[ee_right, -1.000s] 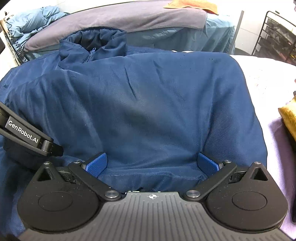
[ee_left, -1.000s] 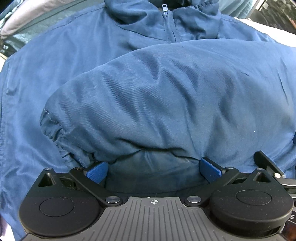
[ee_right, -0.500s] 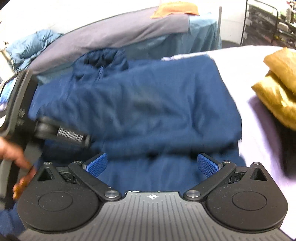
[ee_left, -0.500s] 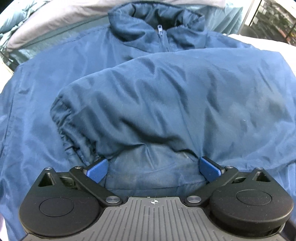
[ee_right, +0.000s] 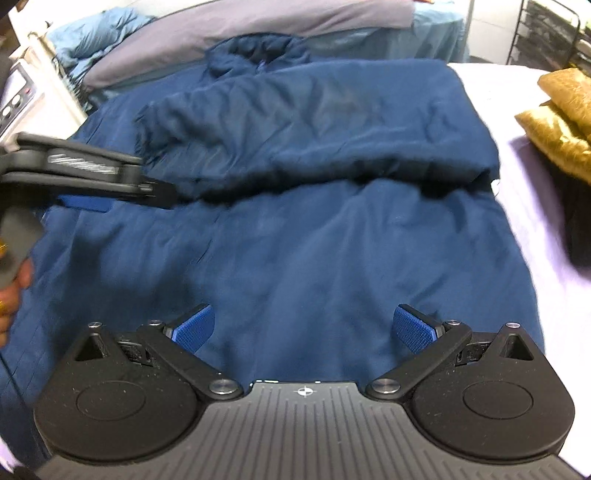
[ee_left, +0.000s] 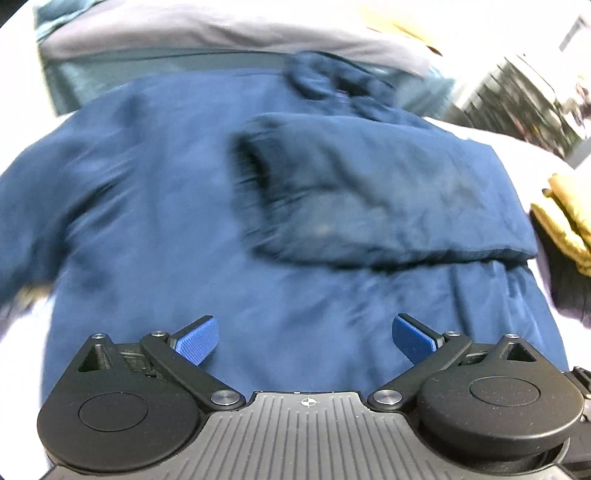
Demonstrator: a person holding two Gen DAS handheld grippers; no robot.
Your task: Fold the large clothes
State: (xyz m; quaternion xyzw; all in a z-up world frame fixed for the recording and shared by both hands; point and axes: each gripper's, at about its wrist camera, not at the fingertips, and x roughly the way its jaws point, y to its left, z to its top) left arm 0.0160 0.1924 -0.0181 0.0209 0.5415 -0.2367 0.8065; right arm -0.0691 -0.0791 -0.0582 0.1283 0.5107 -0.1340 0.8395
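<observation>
A navy blue jacket (ee_right: 314,251) lies spread on the white bed, collar (ee_right: 258,51) at the far end. One sleeve (ee_right: 314,125) is folded across the chest, its cuff (ee_left: 251,173) pointing left. My left gripper (ee_left: 304,336) hovers open over the jacket's lower body, nothing between its blue pads. My right gripper (ee_right: 303,328) is open too, above the hem area. The left gripper (ee_right: 122,192) also shows in the right wrist view, held by a hand (ee_right: 11,291) near the cuff. The left wrist view is motion-blurred.
Folded mustard-yellow clothes (ee_right: 557,122) sit on the bed at the right, over something dark. A grey and teal bedding bank (ee_right: 240,29) runs along the far side, with a black wire rack (ee_right: 546,33) at the back right. White bed surface (ee_right: 517,88) shows right of the jacket.
Both grippers have pulled back and up from the folded sleeve, which now lies released across the chest. The left gripper has swung leftward; more of the jacket's lower body is in view.
</observation>
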